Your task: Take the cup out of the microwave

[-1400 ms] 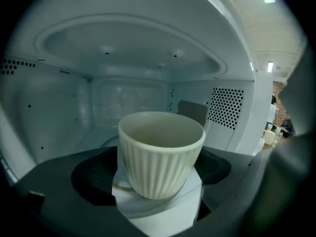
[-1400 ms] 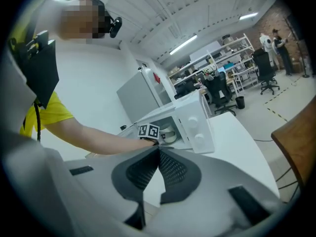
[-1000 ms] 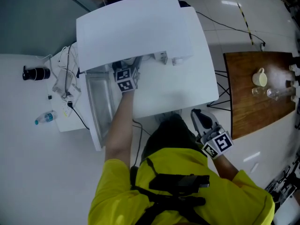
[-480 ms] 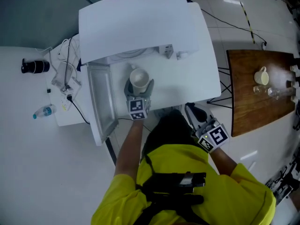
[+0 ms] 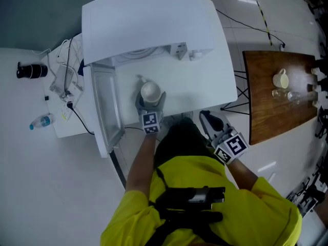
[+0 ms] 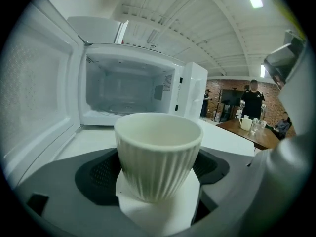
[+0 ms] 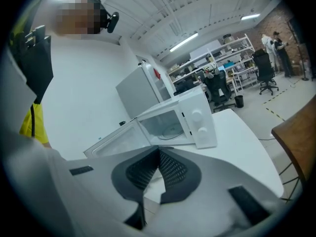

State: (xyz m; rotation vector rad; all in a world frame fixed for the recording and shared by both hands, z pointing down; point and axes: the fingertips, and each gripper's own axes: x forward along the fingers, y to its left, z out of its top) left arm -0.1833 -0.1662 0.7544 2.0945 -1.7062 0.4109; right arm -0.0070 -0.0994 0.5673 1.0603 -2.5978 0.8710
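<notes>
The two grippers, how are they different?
The left gripper is shut on the cup; the right gripper is shut on nothing, jaws touching. The left gripper is over the white table before the open microwave; the right gripper is off the table's edge, beside the person. Both carry a marker cube.

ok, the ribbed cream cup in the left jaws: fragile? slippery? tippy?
The ribbed cream cup looks ceramic: probably rigid, chip-prone if knocked. Its vertical ribs likely help the padded jaws of the left gripper hold, though glaze may be slick. No liquid shows, so likely light; the narrower base might tip if set down tilted.
</notes>
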